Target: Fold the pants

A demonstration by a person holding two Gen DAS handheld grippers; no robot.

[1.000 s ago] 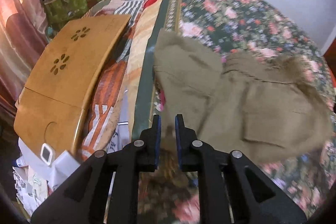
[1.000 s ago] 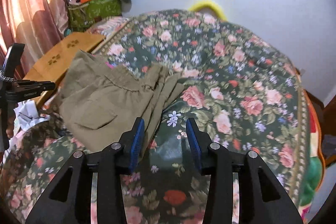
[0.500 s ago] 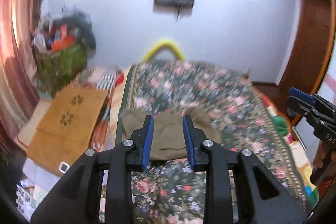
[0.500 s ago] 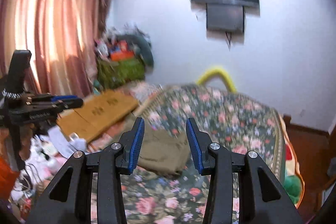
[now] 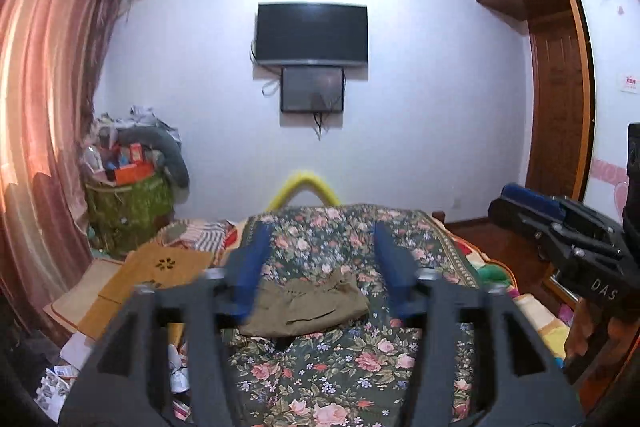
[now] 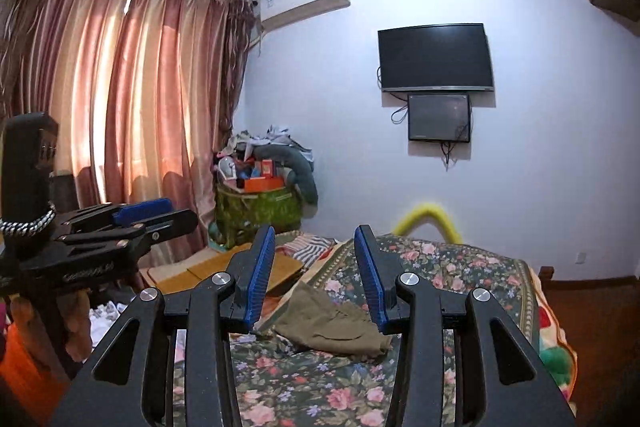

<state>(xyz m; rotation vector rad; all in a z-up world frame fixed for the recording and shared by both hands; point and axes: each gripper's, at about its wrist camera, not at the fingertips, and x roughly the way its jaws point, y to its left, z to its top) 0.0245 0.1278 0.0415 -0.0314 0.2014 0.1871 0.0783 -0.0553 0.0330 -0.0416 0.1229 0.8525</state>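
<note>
The olive-brown pants (image 5: pixel 308 307) lie folded into a compact bundle on the floral bedspread (image 5: pixel 352 367), also seen in the right wrist view (image 6: pixel 336 327). My left gripper (image 5: pixel 320 267) is open and empty, held well back from and above the pants. My right gripper (image 6: pixel 316 267) is open and empty, also far back from the pants. The right gripper shows at the right edge of the left wrist view (image 5: pixel 560 227), and the left gripper at the left of the right wrist view (image 6: pixel 120 223).
A wooden lap table (image 5: pixel 156 275) lies left of the bed. A green basket piled with things (image 5: pixel 128 203) stands in the corner by pink curtains (image 6: pixel 120 107). A TV (image 5: pixel 312 33) hangs on the far wall. A wardrobe (image 5: pixel 560 87) stands right.
Both grippers pulled back and up from the pants, now looking across the room. The left gripper went from nearly shut to wide open. The pants stay on the bed.
</note>
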